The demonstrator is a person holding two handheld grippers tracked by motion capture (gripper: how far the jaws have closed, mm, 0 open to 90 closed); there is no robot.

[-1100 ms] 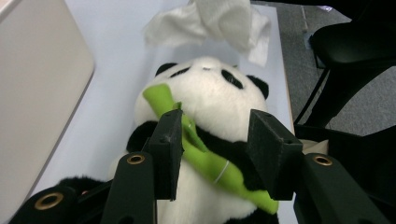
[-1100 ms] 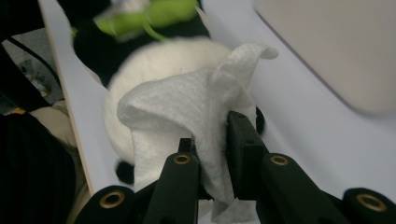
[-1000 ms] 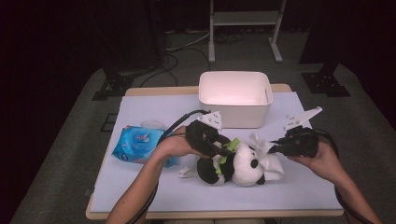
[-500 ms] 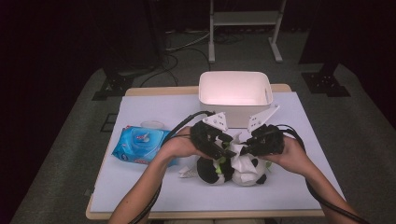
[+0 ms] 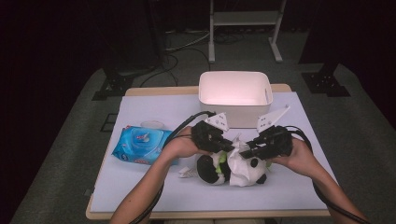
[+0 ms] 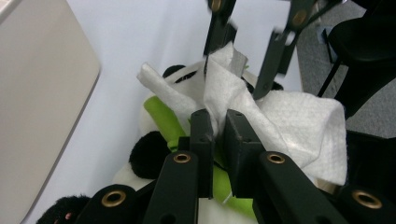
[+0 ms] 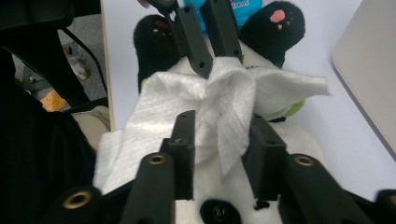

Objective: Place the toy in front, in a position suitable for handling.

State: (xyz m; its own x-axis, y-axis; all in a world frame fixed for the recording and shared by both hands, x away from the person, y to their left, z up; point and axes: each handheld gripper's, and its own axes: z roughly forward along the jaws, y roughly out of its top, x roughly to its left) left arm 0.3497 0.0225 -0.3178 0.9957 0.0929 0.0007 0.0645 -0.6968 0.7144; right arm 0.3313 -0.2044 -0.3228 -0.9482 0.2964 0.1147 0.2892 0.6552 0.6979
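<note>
The left tool (image 5: 223, 143) and the right tool (image 5: 254, 148) were black, each topped by a grey three-cornered plate and trailing a thick black cable. Their flat jaw arms carried brass-ringed rivets and small dark screws. The person's forearms were bare, without sleeves.

A white bin (image 5: 235, 95) stands behind; a blue wipes pack (image 5: 140, 144) lies left

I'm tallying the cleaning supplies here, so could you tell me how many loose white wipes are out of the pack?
2: one wipe draped over the plush panda, another crumpled wipe on the table left of it. More may lie hidden underneath.
</note>
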